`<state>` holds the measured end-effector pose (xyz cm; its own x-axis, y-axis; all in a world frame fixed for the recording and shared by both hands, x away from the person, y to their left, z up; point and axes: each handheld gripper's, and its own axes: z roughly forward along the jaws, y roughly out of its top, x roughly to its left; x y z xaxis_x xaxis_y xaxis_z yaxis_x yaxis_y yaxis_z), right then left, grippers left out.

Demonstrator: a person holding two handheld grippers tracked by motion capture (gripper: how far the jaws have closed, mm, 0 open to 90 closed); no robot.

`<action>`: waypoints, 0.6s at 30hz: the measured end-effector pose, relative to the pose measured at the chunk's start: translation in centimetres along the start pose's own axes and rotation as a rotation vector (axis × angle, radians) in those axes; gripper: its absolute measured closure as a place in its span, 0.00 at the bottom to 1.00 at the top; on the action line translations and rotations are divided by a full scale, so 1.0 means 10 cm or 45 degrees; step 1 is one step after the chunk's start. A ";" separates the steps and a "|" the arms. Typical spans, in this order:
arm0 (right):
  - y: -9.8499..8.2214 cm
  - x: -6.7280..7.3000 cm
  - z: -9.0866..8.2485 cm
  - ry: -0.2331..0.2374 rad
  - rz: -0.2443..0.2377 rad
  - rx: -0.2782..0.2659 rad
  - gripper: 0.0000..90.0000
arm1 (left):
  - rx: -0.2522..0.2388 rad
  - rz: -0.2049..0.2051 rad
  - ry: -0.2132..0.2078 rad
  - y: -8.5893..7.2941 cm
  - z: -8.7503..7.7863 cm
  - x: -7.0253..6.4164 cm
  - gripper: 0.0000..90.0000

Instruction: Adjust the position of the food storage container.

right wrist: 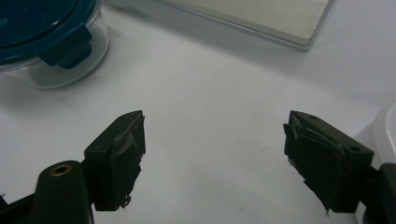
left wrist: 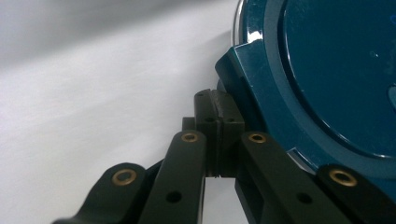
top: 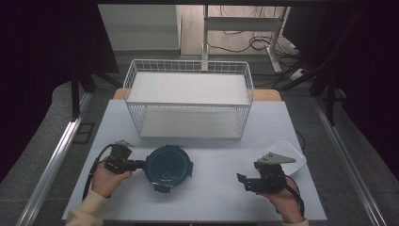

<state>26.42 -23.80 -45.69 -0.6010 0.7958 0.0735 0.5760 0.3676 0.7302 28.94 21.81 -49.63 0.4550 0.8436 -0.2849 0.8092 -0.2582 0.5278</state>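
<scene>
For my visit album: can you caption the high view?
Left gripper, shut, touches a round blue-lidded container; right gripper waits open on the table.

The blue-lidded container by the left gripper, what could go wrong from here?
1. The left gripper is shut beside a latch of the container, so it may just shove the container instead of gripping it.
2. Pushed farther, it could slide toward the wire basket.

Black two-jaw left tool, brass rivets, trailing black cable, cream sleeve, right tool with grey three-cornered plate
</scene>
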 end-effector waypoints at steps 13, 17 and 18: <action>0.00 0.00 0.00 -0.001 -0.003 -0.001 0.22 | 0.023 0.042 -0.071 0.02 0.16 -0.22 1.00; 0.00 -0.01 -0.01 -0.002 -0.002 -0.001 0.22 | 0.043 0.070 -0.071 0.03 0.17 -0.25 1.00; 0.00 -0.01 -0.01 -0.002 -0.003 0.000 0.22 | 0.051 0.083 -0.070 0.04 0.17 -0.27 1.00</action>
<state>26.44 -23.90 -45.67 -0.6012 0.7960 0.0707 0.5746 0.3692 0.7304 28.68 18.64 -50.03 0.5261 0.7977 -0.2949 0.7909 -0.3314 0.5144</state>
